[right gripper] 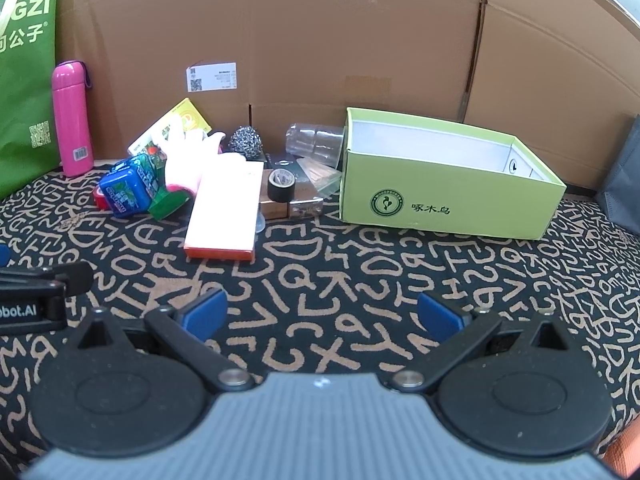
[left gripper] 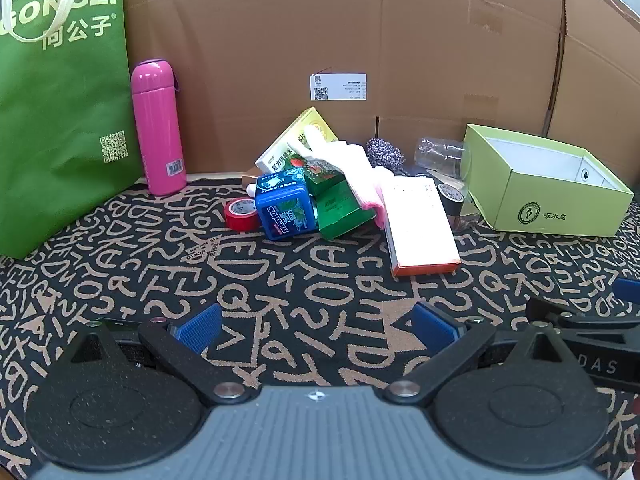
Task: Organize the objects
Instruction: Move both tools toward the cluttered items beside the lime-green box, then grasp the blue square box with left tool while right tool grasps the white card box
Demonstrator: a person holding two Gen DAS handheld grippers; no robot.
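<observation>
A heap of small items lies at the back of the patterned cloth: a blue gum tub (left gripper: 284, 210) (right gripper: 126, 192), a red tape roll (left gripper: 241, 214), a green carton (left gripper: 340, 216), a white glove (left gripper: 356, 168) (right gripper: 188, 156), a long white box with an orange edge (left gripper: 422, 226) (right gripper: 226, 212), a black tape roll (right gripper: 281, 185) and a steel scourer (left gripper: 385, 152) (right gripper: 245, 142). An open light-green box (left gripper: 560, 208) (right gripper: 444, 208) stands empty to the right. My left gripper (left gripper: 316, 326) and my right gripper (right gripper: 322, 316) hover open over bare cloth, well short of the heap, nothing between their fingers.
A pink flask (left gripper: 158, 128) (right gripper: 71, 118) and a green tote bag (left gripper: 60, 120) stand at the left. A cardboard wall (left gripper: 360, 32) closes the back. A clear plastic bottle (right gripper: 314, 142) lies behind the heap. A dark bag (right gripper: 624, 184) sits at far right.
</observation>
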